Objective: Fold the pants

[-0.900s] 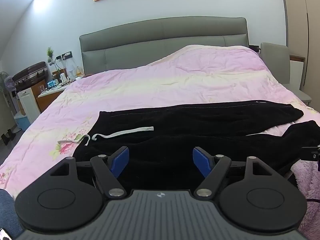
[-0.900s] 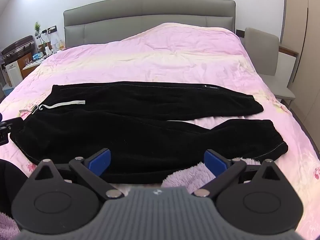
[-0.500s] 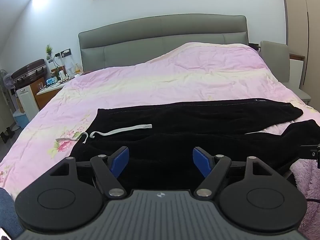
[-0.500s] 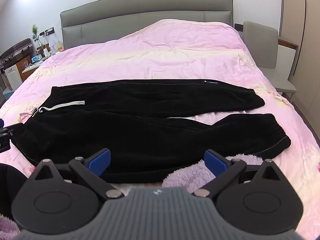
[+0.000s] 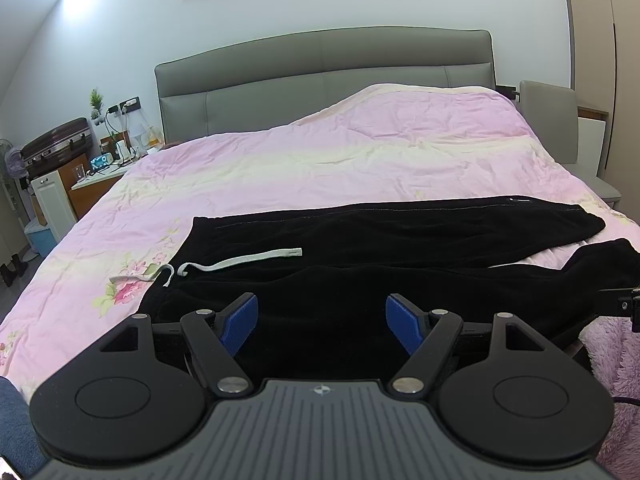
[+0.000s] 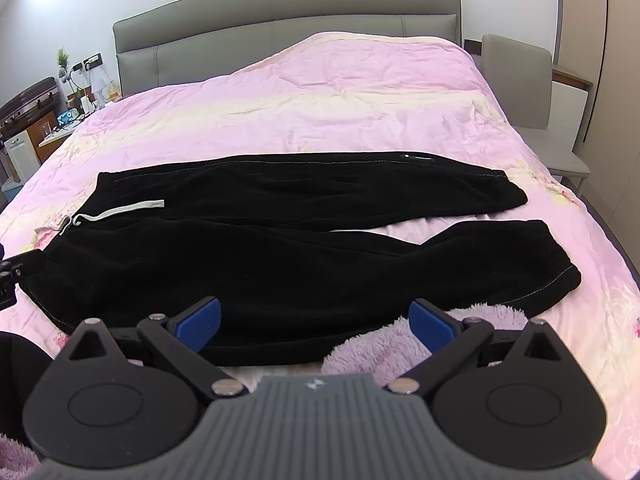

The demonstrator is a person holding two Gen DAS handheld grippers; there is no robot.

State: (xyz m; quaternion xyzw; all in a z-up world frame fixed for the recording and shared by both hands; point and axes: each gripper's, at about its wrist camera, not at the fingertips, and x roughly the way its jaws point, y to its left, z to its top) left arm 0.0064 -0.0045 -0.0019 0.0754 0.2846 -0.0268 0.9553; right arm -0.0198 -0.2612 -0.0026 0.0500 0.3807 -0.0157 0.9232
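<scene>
lying flat on bed (image 6: 360,92): black pants (image 6: 280,248) (unfolded); both grippers' jaws wide, empty.

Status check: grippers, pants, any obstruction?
Left gripper open, right gripper open, both empty. Black pants flat, unfolded. Purple fluffy fabric at near hem.

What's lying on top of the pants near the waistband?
A pale drawstring lies across the black pants, one end trailing onto the pink quilt. Whatever is beneath the pants is covered.
</scene>
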